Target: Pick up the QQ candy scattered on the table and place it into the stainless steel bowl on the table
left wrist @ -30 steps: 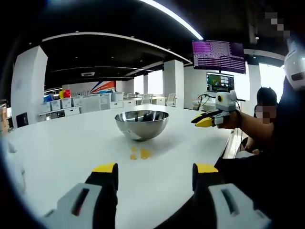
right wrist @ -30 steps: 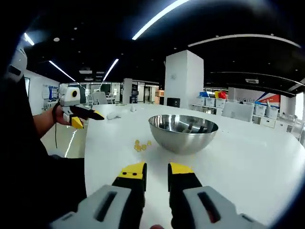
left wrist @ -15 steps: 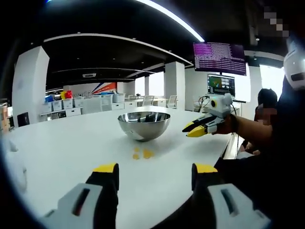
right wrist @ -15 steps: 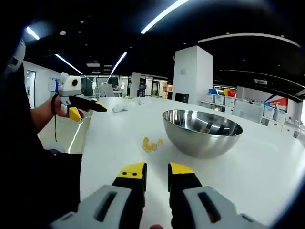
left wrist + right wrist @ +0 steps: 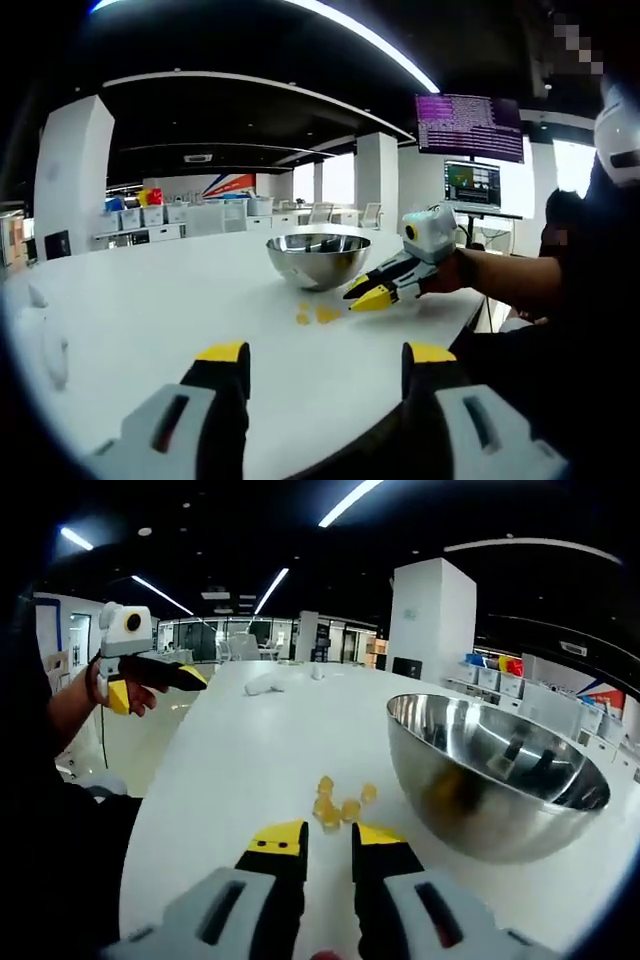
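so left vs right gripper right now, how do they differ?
Left gripper has its jaws wide apart and hangs back from the candies; right gripper has only a narrow gap between its jaws and sits just short of the candies. In the left gripper view the right gripper tips point down at the pile beside the bowl. Both have yellow-tipped jaws, and both hold nothing.

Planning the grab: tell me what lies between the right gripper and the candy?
Only bare white table; in the right gripper view, the right gripper sits just short of the candy.
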Available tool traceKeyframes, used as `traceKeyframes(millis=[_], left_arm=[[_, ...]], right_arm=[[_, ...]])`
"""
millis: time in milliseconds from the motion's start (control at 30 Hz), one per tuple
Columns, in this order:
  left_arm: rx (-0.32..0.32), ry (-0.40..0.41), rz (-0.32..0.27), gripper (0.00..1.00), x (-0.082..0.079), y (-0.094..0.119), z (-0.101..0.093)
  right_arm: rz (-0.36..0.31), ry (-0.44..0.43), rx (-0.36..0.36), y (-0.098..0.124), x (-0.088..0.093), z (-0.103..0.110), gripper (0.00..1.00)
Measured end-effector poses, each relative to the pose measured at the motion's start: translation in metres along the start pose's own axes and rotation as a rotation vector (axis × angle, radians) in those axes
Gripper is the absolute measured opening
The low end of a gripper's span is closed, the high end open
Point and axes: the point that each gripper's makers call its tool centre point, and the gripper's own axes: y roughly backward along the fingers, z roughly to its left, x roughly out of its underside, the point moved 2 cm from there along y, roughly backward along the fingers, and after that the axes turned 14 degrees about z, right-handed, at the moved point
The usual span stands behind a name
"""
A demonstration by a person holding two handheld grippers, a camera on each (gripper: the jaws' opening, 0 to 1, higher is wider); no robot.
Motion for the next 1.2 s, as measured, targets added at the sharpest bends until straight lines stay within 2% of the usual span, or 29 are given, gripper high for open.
traceKeyframes(millis=[367,667,967,1200], left_arm=[[-0.024,0.015,-0.003,0.61,0.004,0.009,0.010],[-0.025,0.019,0.000,0.61,0.005,0.007,0.011],[-0.016,0.011,0.003,0.61,0.003,0.004,0.016],[-0.003,-0.001,0.008,0.61,-0.002,-0.003,0.009]], right_arm=[[0.030,-0.012,-0.012,-0.023,0.000,-0.002,0.15],[0.033,-0.020,-0.014,-0.030,-0.001,0.000,0.10],[0.022,-0.030,-0.003,-0.020,0.000,-0.003,0.09],[0.008,-0.025,0.001,-0.004,0.001,-0.001,0.09]])
